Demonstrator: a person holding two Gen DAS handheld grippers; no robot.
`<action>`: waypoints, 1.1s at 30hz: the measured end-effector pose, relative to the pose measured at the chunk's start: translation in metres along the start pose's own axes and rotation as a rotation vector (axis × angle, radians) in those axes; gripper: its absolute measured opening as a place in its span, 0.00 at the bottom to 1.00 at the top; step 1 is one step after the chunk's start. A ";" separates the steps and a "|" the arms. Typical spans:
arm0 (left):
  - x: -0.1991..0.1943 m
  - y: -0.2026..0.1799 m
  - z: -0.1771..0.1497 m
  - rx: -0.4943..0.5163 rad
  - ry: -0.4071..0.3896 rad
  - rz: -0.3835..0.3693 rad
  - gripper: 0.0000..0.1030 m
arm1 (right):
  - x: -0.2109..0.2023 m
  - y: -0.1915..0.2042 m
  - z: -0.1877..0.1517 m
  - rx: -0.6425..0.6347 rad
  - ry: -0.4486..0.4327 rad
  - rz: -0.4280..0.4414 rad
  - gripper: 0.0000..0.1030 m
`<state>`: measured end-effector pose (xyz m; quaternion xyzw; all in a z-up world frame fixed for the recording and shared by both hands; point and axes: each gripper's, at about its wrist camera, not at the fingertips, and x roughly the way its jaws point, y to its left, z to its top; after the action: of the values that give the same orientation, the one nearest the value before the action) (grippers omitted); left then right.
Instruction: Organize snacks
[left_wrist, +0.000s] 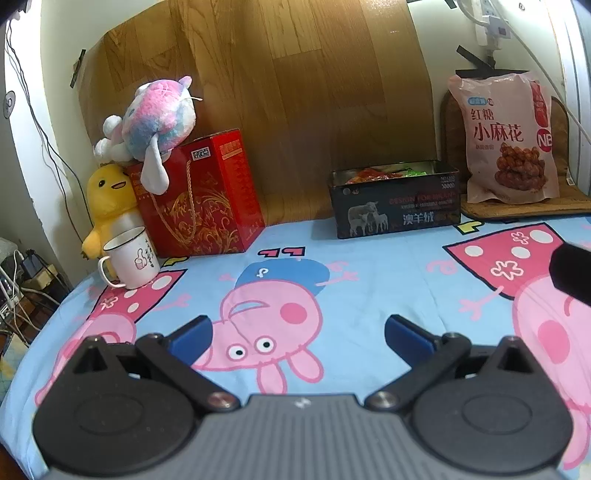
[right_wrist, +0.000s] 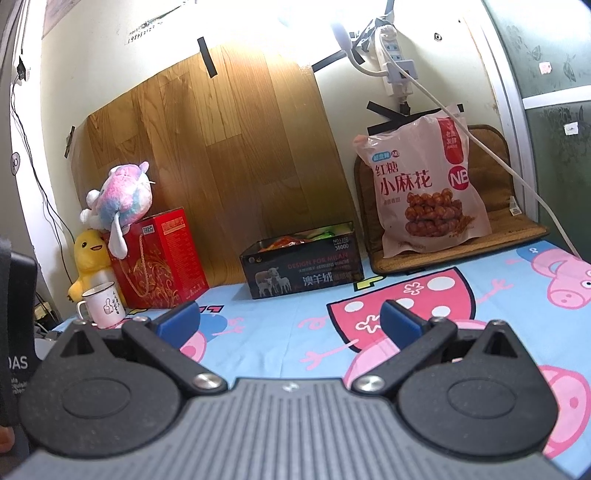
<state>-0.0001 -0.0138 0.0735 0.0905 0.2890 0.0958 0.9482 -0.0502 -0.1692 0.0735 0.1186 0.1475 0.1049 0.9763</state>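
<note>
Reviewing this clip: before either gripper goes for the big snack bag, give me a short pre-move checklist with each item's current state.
1. Left gripper open and holding nothing: ok.
2. Right gripper open and holding nothing: ok.
3. Snack bag in sight, standing propped at the back on the brown mat: ok.
4. Black tin open on top, ready to receive: ok; snacks already show inside it.
5. Room left in the tin for the bag: cannot tell, the low view hides most of its inside.
6. White cable clear of the bag: not ok, it passes across the bag's upper corner.
</note>
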 end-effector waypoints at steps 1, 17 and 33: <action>0.000 0.000 0.000 0.001 -0.002 0.001 1.00 | 0.000 0.000 0.000 0.000 0.000 0.000 1.00; -0.001 0.000 0.000 0.020 -0.014 0.016 1.00 | 0.000 0.002 0.000 0.000 0.001 0.002 1.00; -0.003 -0.003 0.001 0.069 -0.069 0.095 1.00 | 0.002 0.003 0.000 0.005 0.007 0.000 1.00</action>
<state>-0.0020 -0.0177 0.0753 0.1400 0.2544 0.1276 0.9484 -0.0486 -0.1657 0.0735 0.1207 0.1511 0.1049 0.9755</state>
